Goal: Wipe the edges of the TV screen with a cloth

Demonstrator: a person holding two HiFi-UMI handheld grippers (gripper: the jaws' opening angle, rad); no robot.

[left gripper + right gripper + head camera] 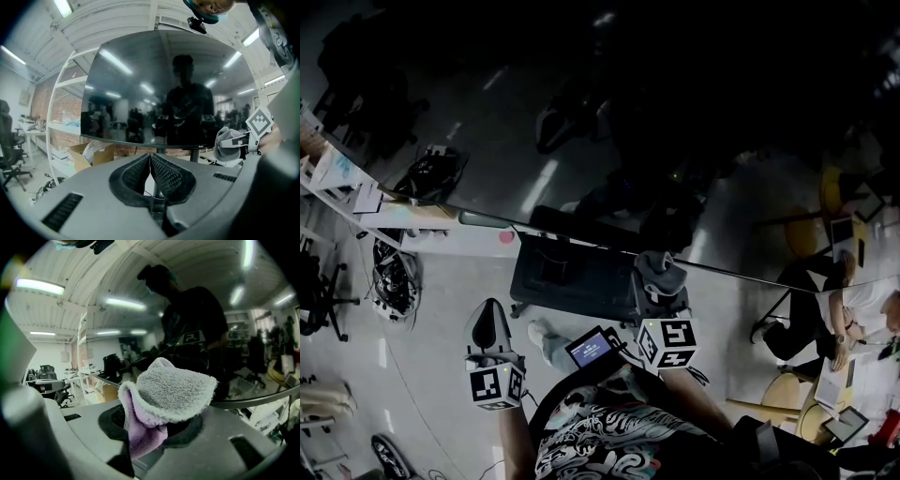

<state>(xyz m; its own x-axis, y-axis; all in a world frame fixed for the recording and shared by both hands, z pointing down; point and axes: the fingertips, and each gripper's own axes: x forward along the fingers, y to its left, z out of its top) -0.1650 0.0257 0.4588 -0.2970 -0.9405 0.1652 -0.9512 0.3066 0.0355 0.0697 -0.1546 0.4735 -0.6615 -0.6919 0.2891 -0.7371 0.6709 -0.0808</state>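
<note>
1 TV screen (164,84), 1 cloth (171,390), 2 grippers. Left gripper (150,161): fingers pinched together, nothing btwn. Right gripper (157,422): fingers clamped on cloth, near screen's lower edge.

Right hand-held gripper (160,419): the cloth (171,392) is bunched right over the jaws, so the tips are buried and only the dark bases peek out. In the head view the TV (609,141) runs off the top and its upper edges drown in the dark. In the left gripper view, the stand (160,150) dips behind the left hand-held gripper (150,164). A blurry arm (287,112) blocks that view's right edge.
</note>
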